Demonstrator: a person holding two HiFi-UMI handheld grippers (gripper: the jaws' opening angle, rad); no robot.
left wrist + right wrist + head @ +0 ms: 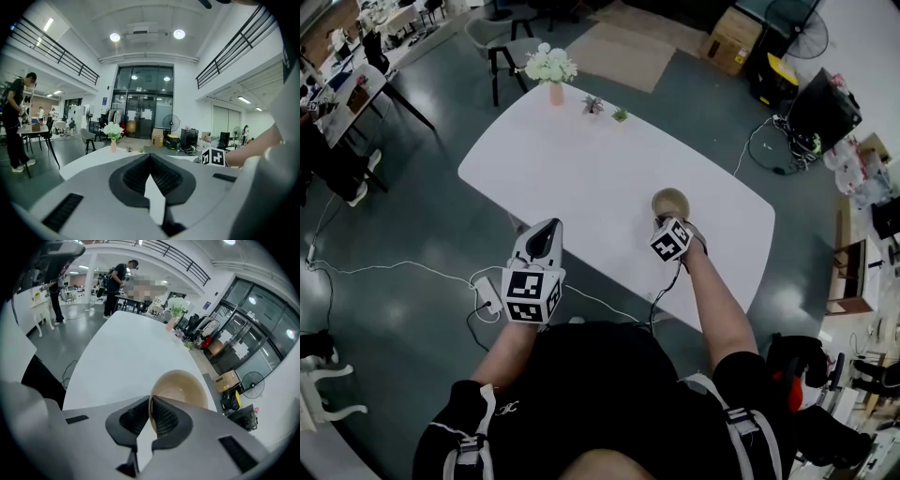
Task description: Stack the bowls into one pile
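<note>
A tan bowl [670, 202] sits over the near right part of the white table [581, 178]. My right gripper [667, 219] is shut on the bowl's near rim. In the right gripper view the bowl [183, 386] shows just past the right gripper [151, 400], with its rim pinched between the dark pads. My left gripper [546, 231] is shut and holds nothing. It hangs off the table's near left edge, above the floor. In the left gripper view the left gripper [150, 157] points nearly level across the table. No other bowl is in sight.
A pink vase of white flowers [551, 70] and two small plants [593, 105] stand at the table's far end. A chair [502, 42] is beyond it. A cable and power strip [487, 295] lie on the floor at the near left. A person [14, 122] stands at a desk far left.
</note>
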